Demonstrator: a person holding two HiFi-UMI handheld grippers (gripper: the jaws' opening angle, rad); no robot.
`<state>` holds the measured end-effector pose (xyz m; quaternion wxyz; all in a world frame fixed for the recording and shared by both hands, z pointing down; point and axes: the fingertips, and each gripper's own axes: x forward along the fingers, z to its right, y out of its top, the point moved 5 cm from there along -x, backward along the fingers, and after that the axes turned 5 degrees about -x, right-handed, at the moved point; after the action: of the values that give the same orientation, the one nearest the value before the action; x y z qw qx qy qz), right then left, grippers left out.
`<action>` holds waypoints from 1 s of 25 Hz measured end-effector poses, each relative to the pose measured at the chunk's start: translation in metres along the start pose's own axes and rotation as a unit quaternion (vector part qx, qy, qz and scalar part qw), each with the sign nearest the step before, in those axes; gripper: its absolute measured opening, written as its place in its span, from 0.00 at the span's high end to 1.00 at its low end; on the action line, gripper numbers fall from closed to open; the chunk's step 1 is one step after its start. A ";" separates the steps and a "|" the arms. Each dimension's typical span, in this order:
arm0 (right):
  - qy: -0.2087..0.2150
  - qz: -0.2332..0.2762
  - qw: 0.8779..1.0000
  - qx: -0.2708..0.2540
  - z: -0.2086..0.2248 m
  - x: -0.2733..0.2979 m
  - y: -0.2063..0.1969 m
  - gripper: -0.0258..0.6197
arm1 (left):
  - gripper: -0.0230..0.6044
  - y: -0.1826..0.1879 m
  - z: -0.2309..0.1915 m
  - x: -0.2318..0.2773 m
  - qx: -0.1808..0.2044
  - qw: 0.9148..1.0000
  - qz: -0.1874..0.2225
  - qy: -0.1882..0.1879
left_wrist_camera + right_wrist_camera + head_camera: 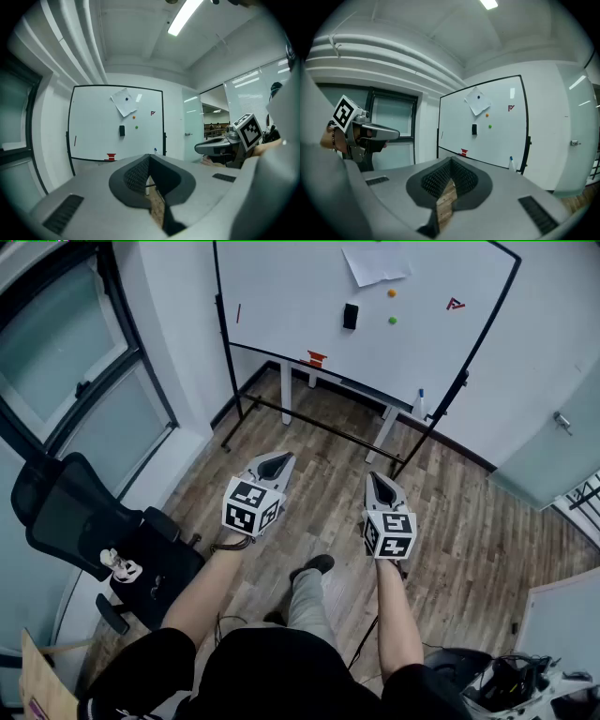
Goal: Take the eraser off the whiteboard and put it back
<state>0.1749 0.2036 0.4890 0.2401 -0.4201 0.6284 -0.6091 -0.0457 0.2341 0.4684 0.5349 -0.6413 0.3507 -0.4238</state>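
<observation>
1. The head view looks steeply down. The left gripper (278, 461) and right gripper (377, 480) are held side by side over the wooden floor (469, 521), both pointing toward the whiteboard (281, 296) and well apart from it. Only this view shows the person's forearms and the black office chair (75, 512) at the left.
2. The black eraser (350, 316) sits on the board's face, below a sheet of paper (375, 263) and left of an orange magnet (392, 293) and a green magnet (393, 321). Neither gripper touches it.
3. In the left gripper view the jaws meet at the tips with nothing between them. This view adds a ceiling lamp (185, 16) and a door (191, 126) right of the board.
4. In the right gripper view the jaws are likewise closed and empty. The left gripper appears at the left, before a dark-framed window (393, 122).
</observation>
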 end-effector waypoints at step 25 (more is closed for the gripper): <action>0.037 -0.004 0.999 -0.005 0.003 0.105 0.031 0.92 | 0.93 0.008 -0.071 0.038 -0.010 1.000 -0.005 0.017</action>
<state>0.1141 0.1126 0.4809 0.2123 -0.4012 0.6381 -0.6219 -0.0964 0.1706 0.4722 0.5205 -0.6410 0.3609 -0.4334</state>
